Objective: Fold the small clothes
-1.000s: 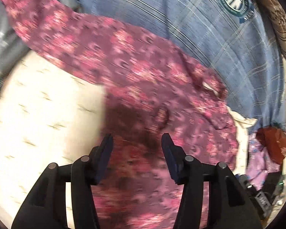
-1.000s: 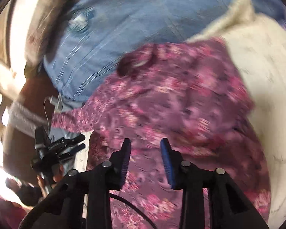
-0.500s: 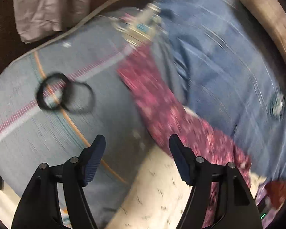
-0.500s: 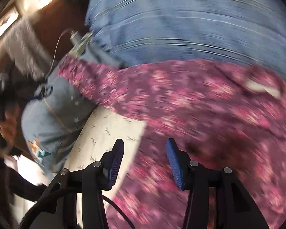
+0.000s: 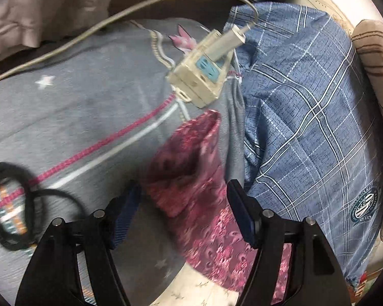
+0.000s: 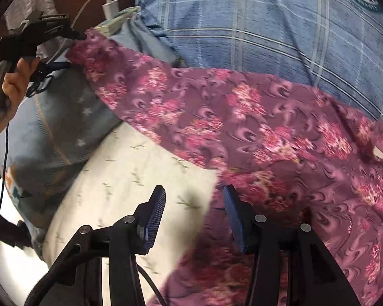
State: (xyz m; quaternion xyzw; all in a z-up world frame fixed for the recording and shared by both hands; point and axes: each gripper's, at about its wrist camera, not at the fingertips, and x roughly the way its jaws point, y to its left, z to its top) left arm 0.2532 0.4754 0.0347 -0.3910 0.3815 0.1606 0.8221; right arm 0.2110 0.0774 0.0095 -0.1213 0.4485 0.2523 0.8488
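Observation:
A purple floral garment lies spread across the bed, one sleeve stretched to the far left. In the left wrist view the sleeve end lies just in front of my open, empty left gripper. The left gripper also shows in the right wrist view at the sleeve tip, held by a hand. My right gripper is open and empty, over the garment's lower edge where it meets the cream sheet.
A blue plaid pillow lies behind the garment. A grey star-patterned pillow carries a white power strip with plug and cable, and a black hair band. A brown striped cushion is at the right.
The left gripper has swung from the garment's body out to the sleeve end. The right gripper has moved left to the garment's lower edge. Both stayed open.

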